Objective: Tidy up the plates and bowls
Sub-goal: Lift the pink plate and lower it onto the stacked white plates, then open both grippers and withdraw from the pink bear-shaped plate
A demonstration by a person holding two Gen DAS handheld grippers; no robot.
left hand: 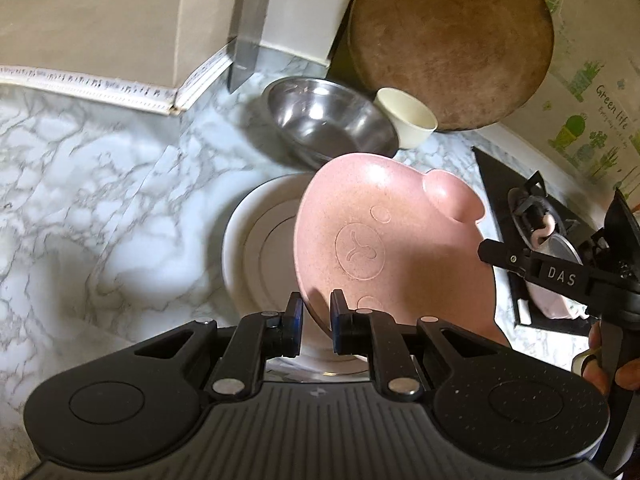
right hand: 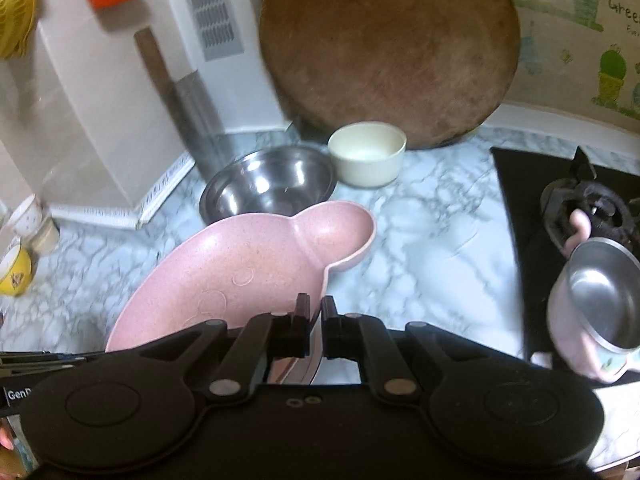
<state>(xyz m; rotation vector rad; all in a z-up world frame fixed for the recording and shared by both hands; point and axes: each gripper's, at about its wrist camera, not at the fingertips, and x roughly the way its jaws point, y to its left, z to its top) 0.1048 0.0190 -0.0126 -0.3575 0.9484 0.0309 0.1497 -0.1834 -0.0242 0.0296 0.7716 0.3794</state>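
Observation:
A pink plate (left hand: pixel 384 240) with a moulded face and a small side cup is held tilted over a white plate (left hand: pixel 244 248) that lies on the marble counter. My left gripper (left hand: pixel 316 314) is shut on the pink plate's near rim. My right gripper (left hand: pixel 486 250) reaches in from the right and pinches the plate's right edge. In the right wrist view the pink plate (right hand: pixel 240 276) stretches off to the left, and the right gripper (right hand: pixel 316 318) is shut on its rim. A steel bowl (left hand: pixel 332 120) and a cream cup (left hand: pixel 406 120) stand behind.
A round wooden board (left hand: pixel 452 40) leans on the back wall. A cleaver (right hand: pixel 188 100) stands by the white corner. The black stove (right hand: pixel 560 200) at the right carries a steel mug with a pink handle (right hand: pixel 600 304). Small cups (right hand: pixel 16 272) sit at the far left.

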